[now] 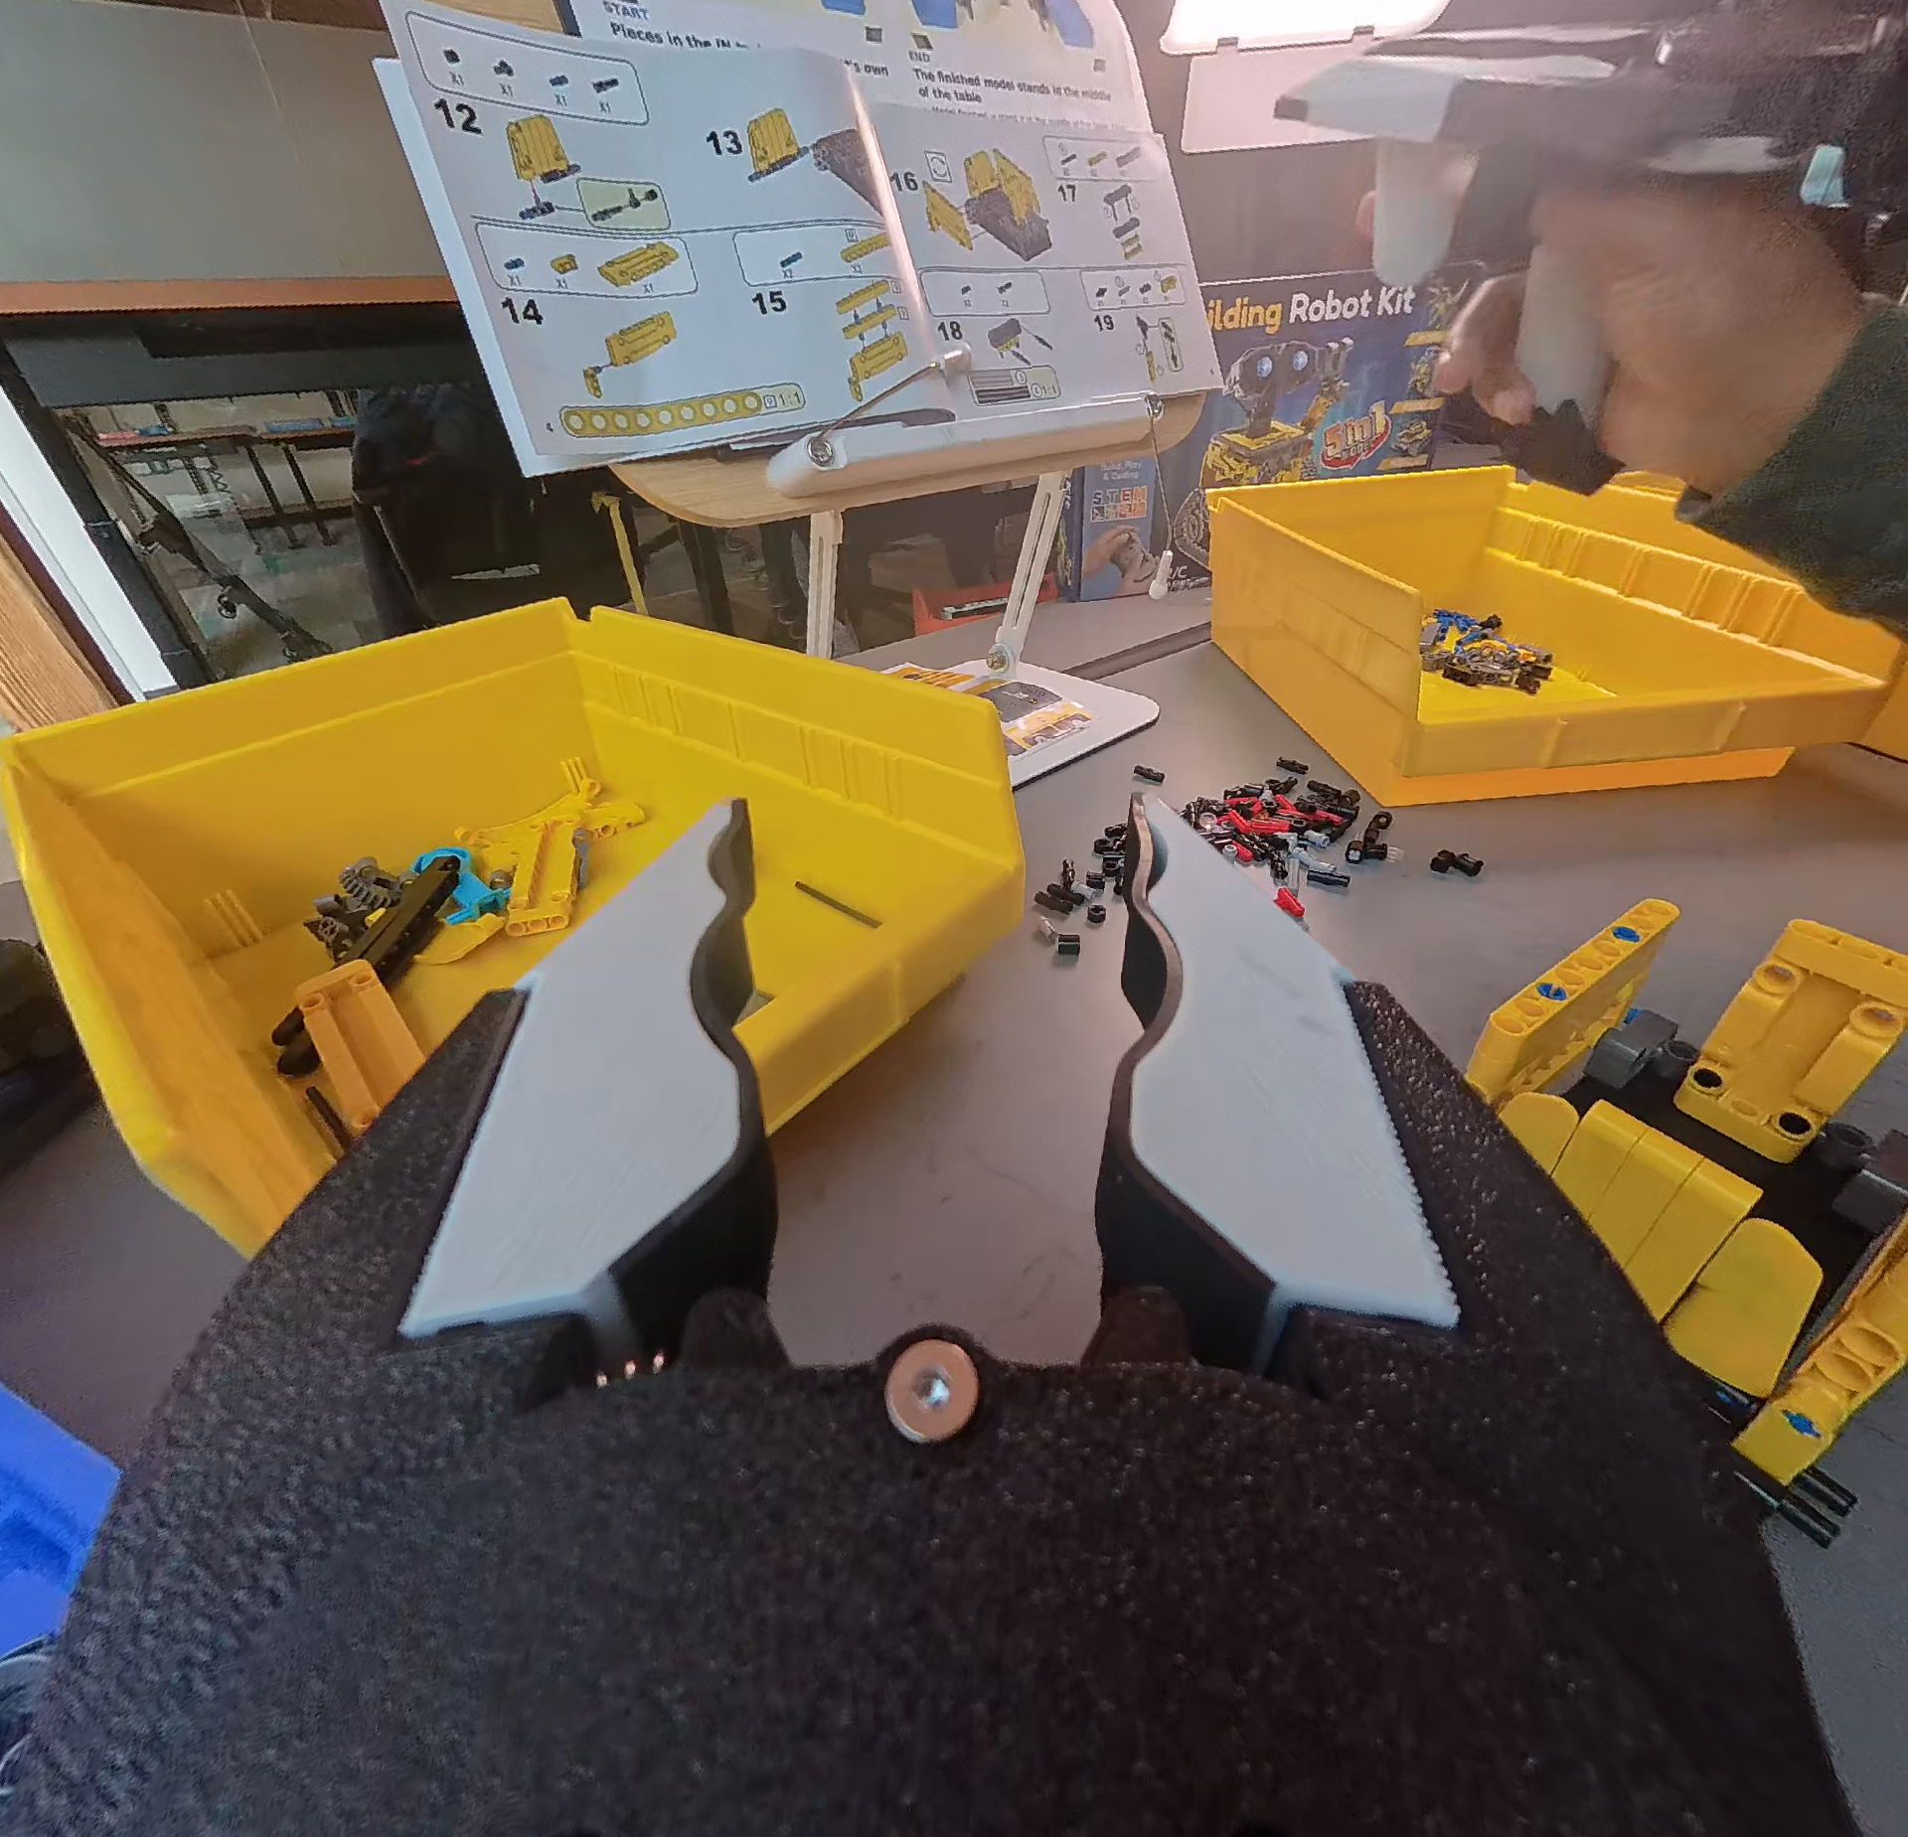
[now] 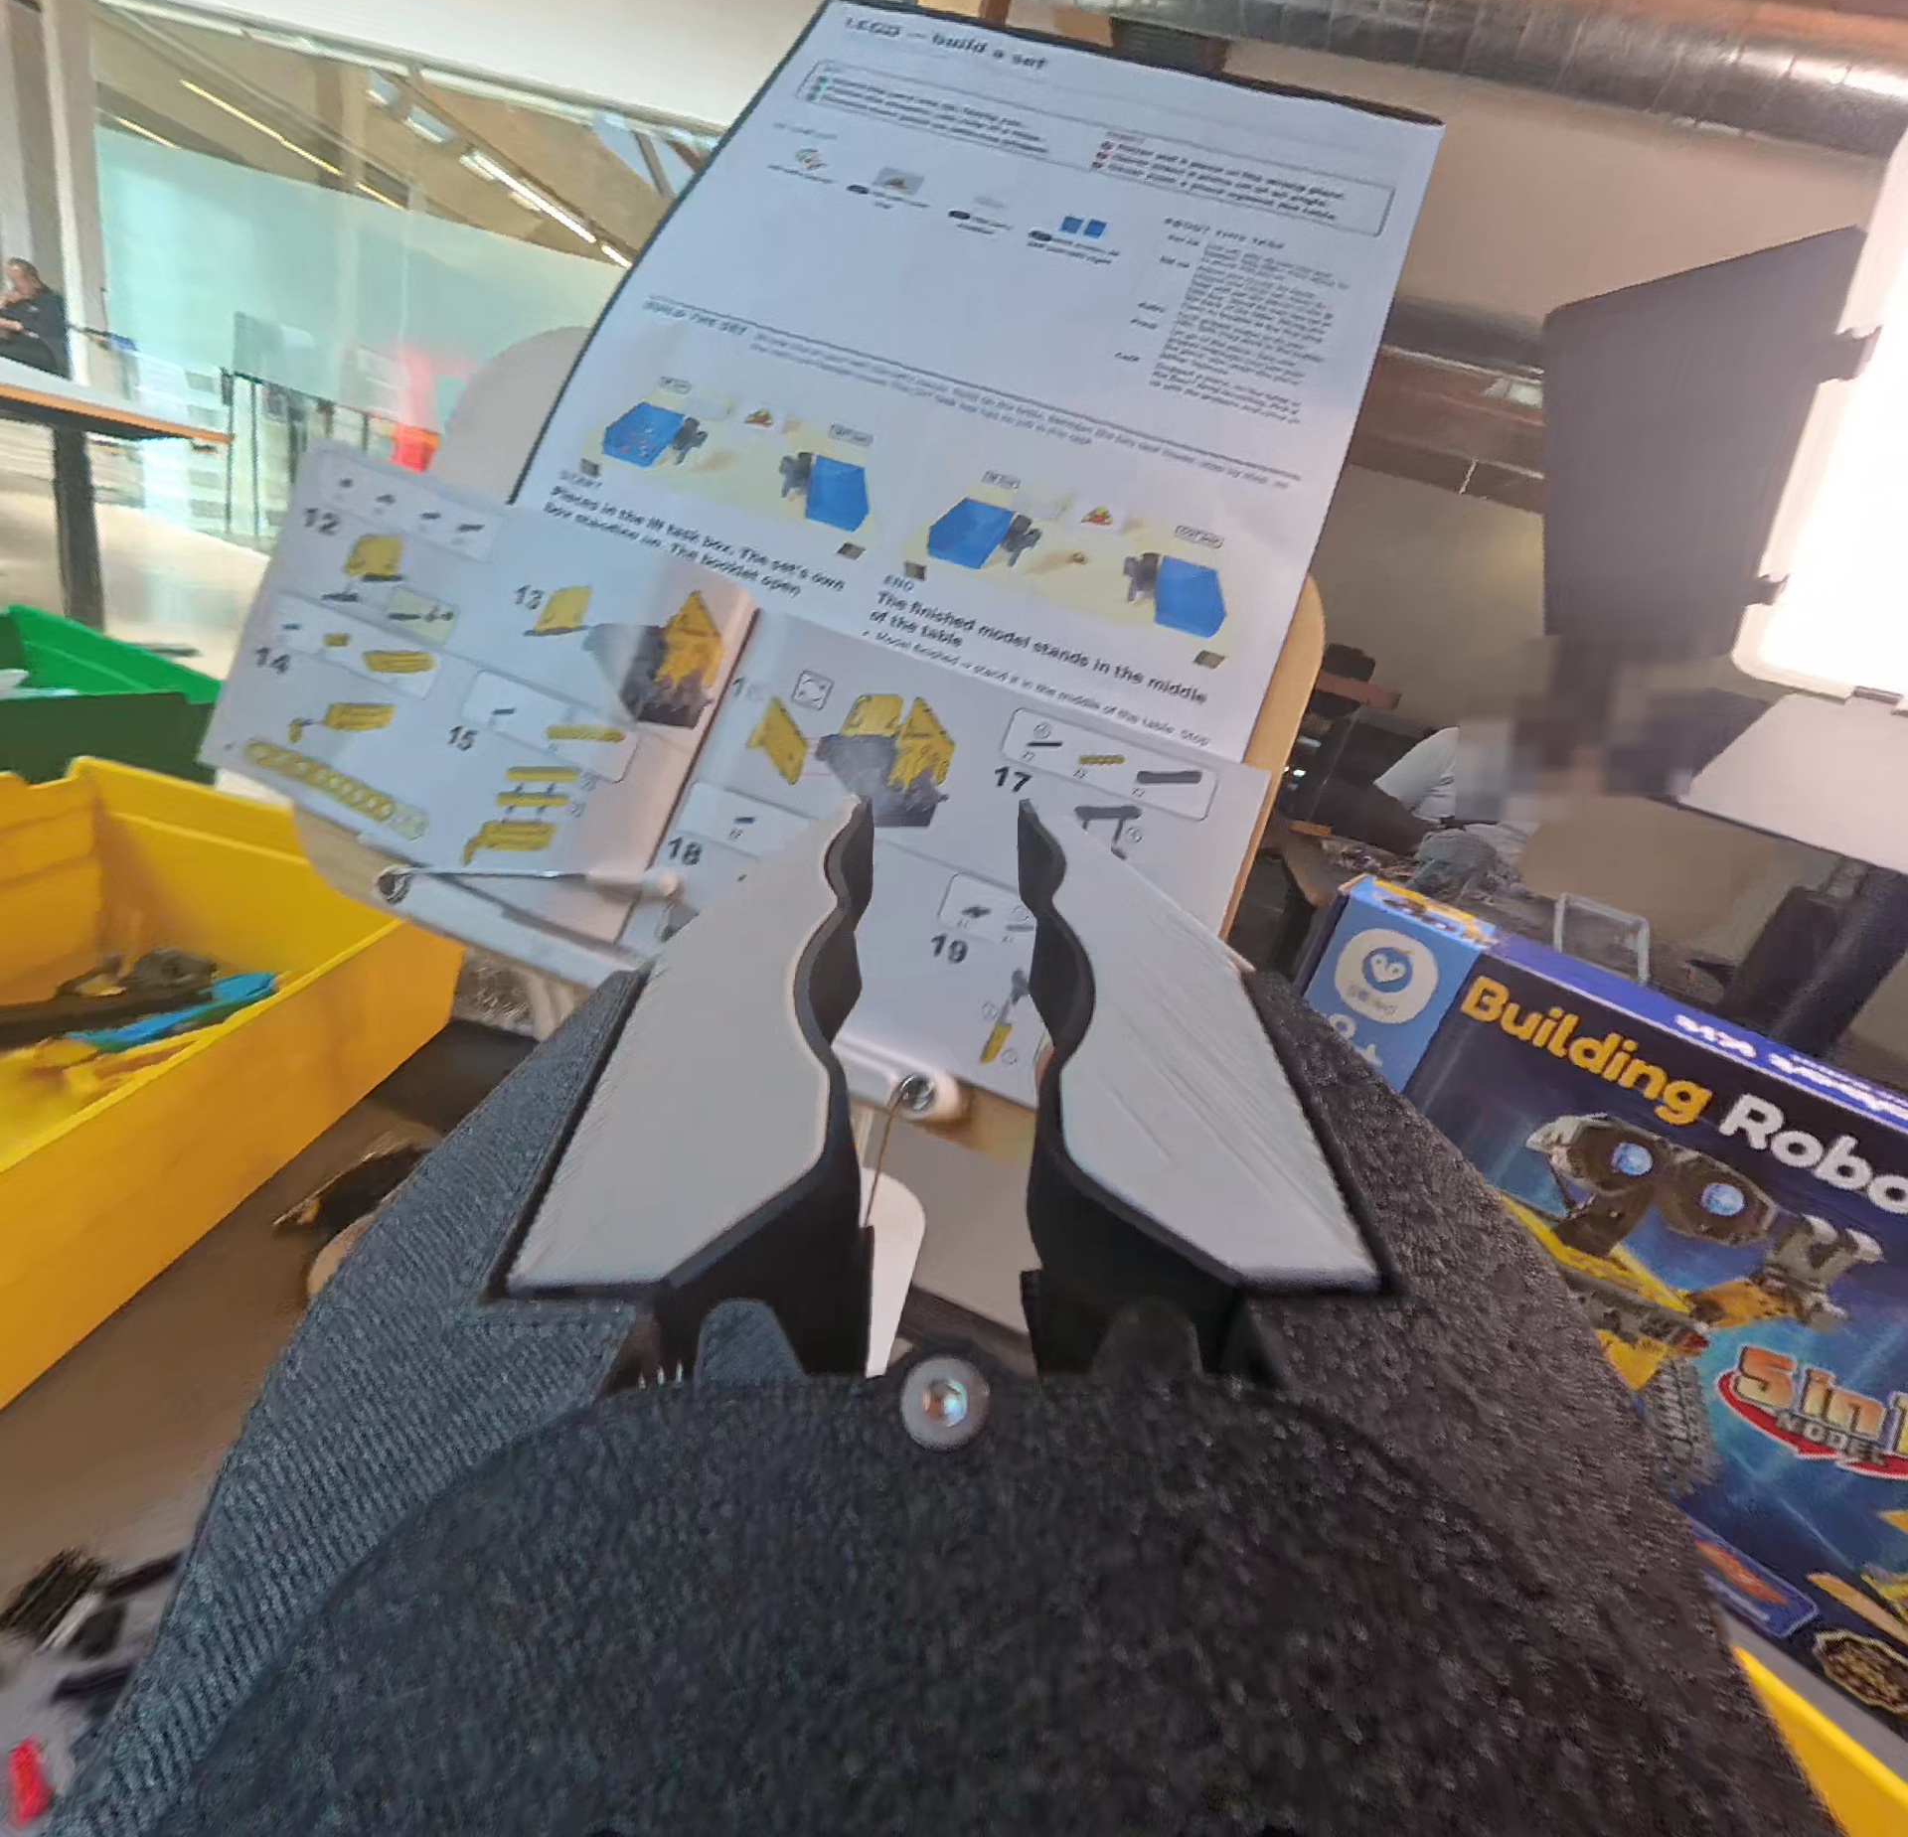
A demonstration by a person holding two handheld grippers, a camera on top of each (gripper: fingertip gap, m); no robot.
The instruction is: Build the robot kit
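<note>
Left wrist view: at ten o'clock I see a yellow plastic bin [image 1: 888, 755] of bricks; black and red pegs [image 1: 1254, 828] at one o'clock. My left gripper [image 1: 934, 838] hovers released, empty. Right gripper [image 2: 934, 817], likewise parted, faces the propped paper booklet [image 2: 723, 755]; I could knock it over.

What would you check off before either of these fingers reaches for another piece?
1. Left gripper open, nothing held: ok.
2. Right gripper open, nothing held: ok; it is raised, facing the instruction booklet.
3. Booklet open on its stand: ok in the left view, blurred in the right.
4. Loose small pieces lie on the table just beyond the left fingers: ok.
5. Near yellow bin holds parts: ok.
6. Which piece is next: cannot tell.
</note>
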